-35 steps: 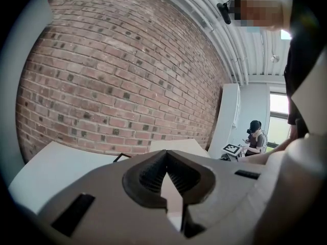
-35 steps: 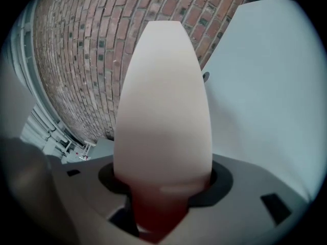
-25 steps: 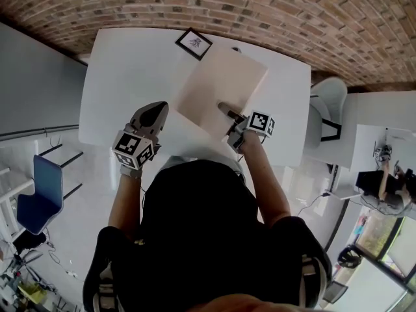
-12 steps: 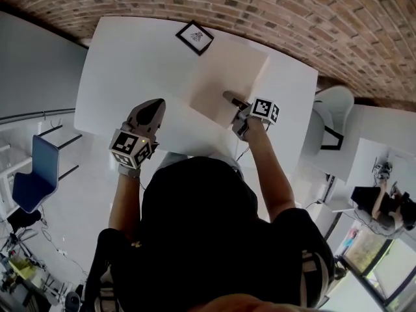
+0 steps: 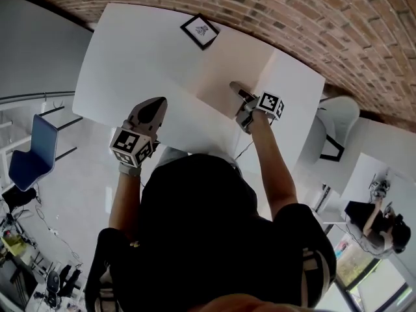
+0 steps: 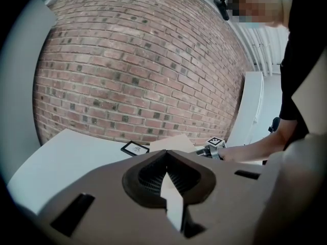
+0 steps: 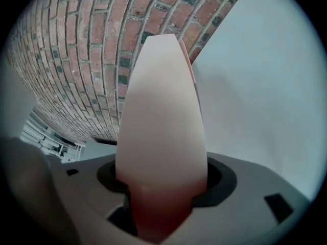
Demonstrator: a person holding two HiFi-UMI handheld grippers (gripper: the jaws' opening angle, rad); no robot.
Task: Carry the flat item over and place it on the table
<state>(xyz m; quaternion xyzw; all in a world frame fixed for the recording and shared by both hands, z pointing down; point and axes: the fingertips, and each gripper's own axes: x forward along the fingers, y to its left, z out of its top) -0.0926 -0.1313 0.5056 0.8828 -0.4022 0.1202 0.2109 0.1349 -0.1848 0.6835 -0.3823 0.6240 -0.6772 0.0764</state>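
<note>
The flat item is a pale beige board (image 5: pixel 229 70) over the far right part of the white table (image 5: pixel 130 57); it looks low and nearly flat, and I cannot tell whether it touches the top. My right gripper (image 5: pixel 237 90) has the board's near edge between its jaws, and they are opening. In the right gripper view the board (image 7: pixel 163 116) fills the gap and runs out toward the brick wall. My left gripper (image 5: pixel 157 104) hovers over the table's near edge, left of the board, shut and empty, its tips (image 6: pixel 166 154) meeting.
A small black-framed picture (image 5: pixel 200 30) lies on the table's far edge, just left of the board. A brick wall (image 5: pixel 325 18) stands behind the table. A blue chair (image 5: pixel 32 158) is at the left and a white chair (image 5: pixel 338 125) at the right.
The right gripper has carried the board farther out over the table and lower, so it lies flatter. The left gripper has hardly moved.
</note>
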